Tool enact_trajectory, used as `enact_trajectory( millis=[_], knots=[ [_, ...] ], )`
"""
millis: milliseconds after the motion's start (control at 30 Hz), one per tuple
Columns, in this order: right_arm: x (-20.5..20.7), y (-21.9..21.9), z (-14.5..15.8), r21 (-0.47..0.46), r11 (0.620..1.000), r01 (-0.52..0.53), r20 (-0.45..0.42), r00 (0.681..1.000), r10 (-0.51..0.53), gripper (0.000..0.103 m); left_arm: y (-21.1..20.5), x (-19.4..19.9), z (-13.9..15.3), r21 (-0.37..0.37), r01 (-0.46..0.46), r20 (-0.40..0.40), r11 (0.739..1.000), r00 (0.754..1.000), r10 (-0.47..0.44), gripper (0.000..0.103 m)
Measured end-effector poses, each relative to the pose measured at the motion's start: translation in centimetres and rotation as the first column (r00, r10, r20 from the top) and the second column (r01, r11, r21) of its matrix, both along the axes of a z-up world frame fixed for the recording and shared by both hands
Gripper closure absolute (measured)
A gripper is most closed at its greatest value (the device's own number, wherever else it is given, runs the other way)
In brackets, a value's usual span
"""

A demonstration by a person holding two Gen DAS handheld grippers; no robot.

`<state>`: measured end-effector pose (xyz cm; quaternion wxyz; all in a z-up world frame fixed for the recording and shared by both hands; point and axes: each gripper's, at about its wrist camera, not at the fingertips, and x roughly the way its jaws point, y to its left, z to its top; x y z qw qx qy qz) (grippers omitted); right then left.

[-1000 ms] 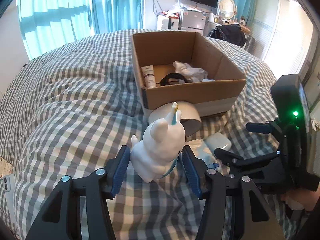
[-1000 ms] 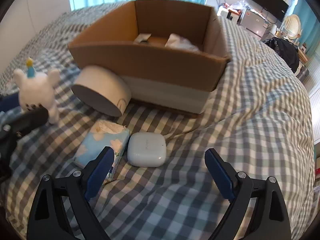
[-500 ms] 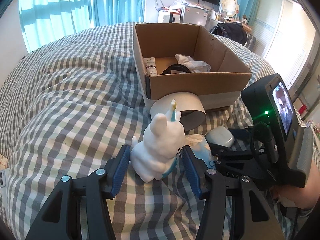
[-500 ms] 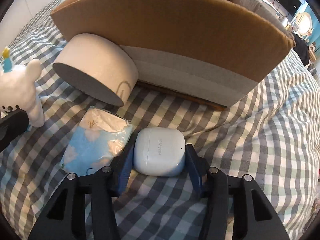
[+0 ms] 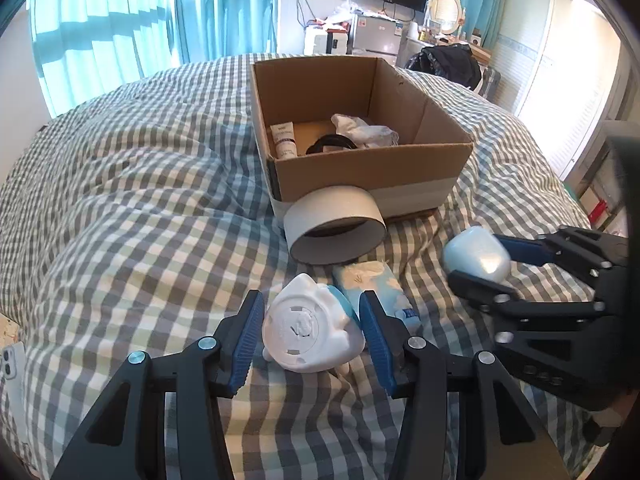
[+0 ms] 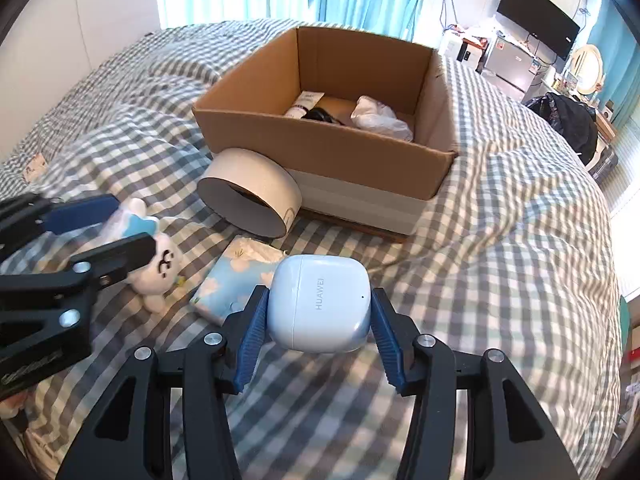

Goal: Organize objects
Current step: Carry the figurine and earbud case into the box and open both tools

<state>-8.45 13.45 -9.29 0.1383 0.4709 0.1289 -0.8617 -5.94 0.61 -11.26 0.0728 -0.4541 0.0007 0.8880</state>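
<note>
One gingham duvet [image 5: 132,240] carries one open cardboard box [image 6: 320,152] holding one tube [image 5: 285,141], one black band [image 5: 330,144] and one crumpled white wrapper [image 6: 380,118]. One wide tape roll [image 5: 334,228] leans against the box front. One tissue pack [image 6: 236,276] lies beside it. The left gripper [image 5: 312,330] is clamped on one white bunny figurine [image 5: 310,334], tipped base-first toward the camera. The right gripper [image 6: 318,320] is clamped on one Huawei earbud case [image 6: 320,304], raised above the duvet.
</note>
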Motion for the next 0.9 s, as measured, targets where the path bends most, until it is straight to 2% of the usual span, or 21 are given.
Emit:
enact_trajectory(
  millis=[100, 233, 333, 467, 700, 900],
  knots=[
    [0.7, 0.6, 0.6, -0.014, 1.0, 0.012, -0.008, 1.0, -0.012, 0.053, 0.4, -0.2, -0.6, -0.016, 0.024, 0.015, 1.0, 1.0, -0.024, 0.052],
    [0.2, 0.7, 0.7, -0.035, 0.999, 0.021, -0.013, 1.0, -0.022, 0.053, 0.9, -1.0, -1.8, -0.048, 0.029, 0.043, 0.998, 0.999, -0.027, 0.046],
    [0.1, 0.9, 0.5, -0.047, 0.999, 0.02, -0.015, 1.0, -0.021, 0.053, 0.8, -1.8, -3.0, -0.035, 0.029, 0.081, 0.999, 0.996, -0.027, 0.046],
    [0.0, 1.1, 0.5, -0.062, 0.998, 0.018, -0.011, 1.0, -0.019, 0.053, 0.7, -1.9, -3.1, -0.018, 0.045, 0.086, 0.999, 0.995, -0.043, 0.049],
    [0.6, 1.3, 2.2, -0.09, 0.996, 0.012, -0.044, 0.999, -0.016, 0.053, 1.1, -0.9, -1.1, -0.019, 0.065, 0.052, 0.998, 0.997, -0.064, 0.049],
    [1.8, 1.3, 5.5, -0.107, 0.994, -0.006, -0.115, 0.993, -0.006, 0.053, 1.6, 0.3, 3.7, -0.021, 0.076, -0.062, 0.997, 0.995, -0.078, 0.049]
  ],
)
